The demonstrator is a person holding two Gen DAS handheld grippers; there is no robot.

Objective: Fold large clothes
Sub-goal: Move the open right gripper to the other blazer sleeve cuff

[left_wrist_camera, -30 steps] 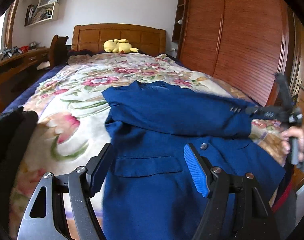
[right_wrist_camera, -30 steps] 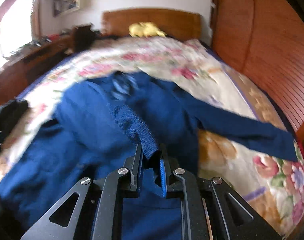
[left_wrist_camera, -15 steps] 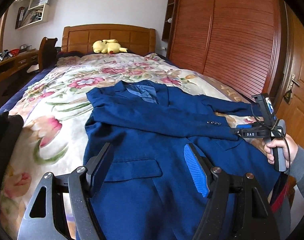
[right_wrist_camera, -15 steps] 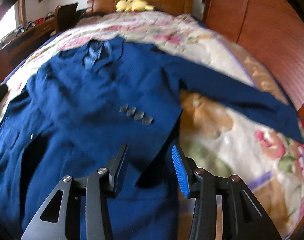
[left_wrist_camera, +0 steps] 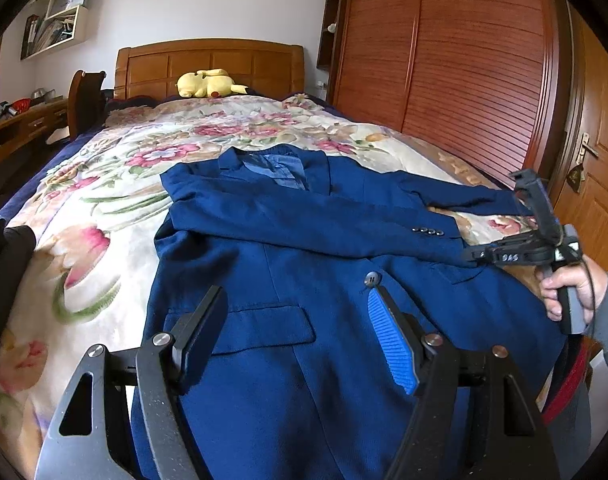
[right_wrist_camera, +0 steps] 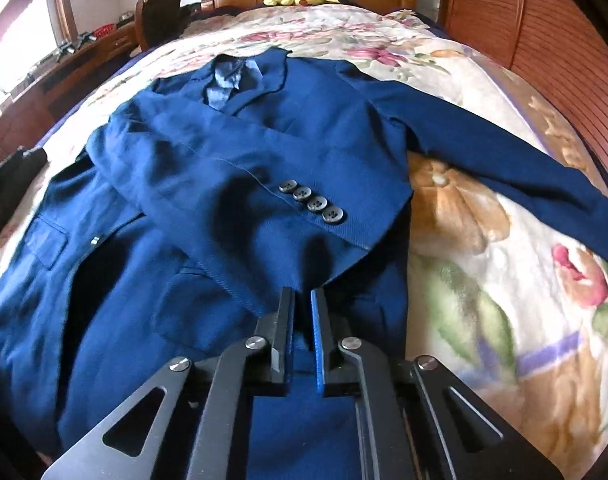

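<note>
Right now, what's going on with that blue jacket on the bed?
A person with a gripper in each hand is folding the jacket on the bed. One sleeve already lies folded across the chest; the other sleeve is spread out sideways. The right gripper, whose jaws have just closed, is shut with nothing between them. The left gripper hovers open over the front.

White letters "DAS" on the right gripper (left_wrist_camera: 516, 257)

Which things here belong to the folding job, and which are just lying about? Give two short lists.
Belongs to the job:
blue jacket
folded sleeve
spread sleeve
left gripper
right gripper

Just lying about:
yellow plush toy
wardrobe
chair
shelf
</note>
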